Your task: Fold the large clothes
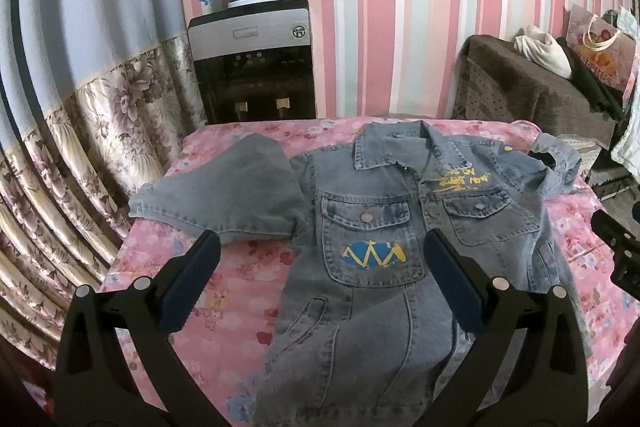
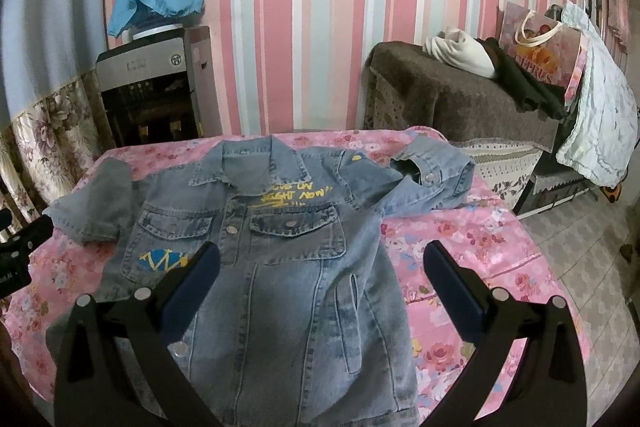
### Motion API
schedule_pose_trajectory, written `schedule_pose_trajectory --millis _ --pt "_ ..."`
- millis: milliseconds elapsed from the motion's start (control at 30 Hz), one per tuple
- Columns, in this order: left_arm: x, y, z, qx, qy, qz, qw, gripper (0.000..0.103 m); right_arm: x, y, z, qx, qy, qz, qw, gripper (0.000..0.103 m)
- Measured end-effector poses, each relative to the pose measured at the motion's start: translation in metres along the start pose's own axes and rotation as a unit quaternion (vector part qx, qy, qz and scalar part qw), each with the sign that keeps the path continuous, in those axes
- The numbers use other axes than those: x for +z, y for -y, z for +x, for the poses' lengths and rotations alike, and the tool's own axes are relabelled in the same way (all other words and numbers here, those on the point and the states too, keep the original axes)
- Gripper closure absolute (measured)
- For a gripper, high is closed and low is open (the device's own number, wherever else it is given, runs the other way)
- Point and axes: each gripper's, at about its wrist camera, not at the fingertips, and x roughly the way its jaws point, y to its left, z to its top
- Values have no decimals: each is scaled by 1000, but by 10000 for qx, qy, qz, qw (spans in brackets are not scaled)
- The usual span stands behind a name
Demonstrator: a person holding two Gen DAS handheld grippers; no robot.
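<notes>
Jacket: the denim jacket (image 1: 384, 239) lay face up, buttoned, on the pink floral bed (image 1: 224, 287), collar far, hem near.
Long axis: it ran straight away from both tongs.
Left tongs (image 1: 320, 275): wide open, empty, above the jacket's left half.
Right tongs (image 2: 320, 275): wide open, empty, above its right half.
Sleeves: left sleeve (image 1: 224, 195) nearer the left tongs; right sleeve (image 2: 432, 167) nearer the right.

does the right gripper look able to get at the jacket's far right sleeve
Probably yes: the right gripper is open above the jacket, and nothing lies between it and the sleeve on the bed.
</notes>
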Motion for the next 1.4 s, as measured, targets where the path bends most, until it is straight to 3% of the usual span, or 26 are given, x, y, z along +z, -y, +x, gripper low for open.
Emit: schedule_pose_trajectory --millis 1400 --pt "11 -7 10 66 -6 -25 10000 3 9 -6 8 -25 63 -85 9999 2"
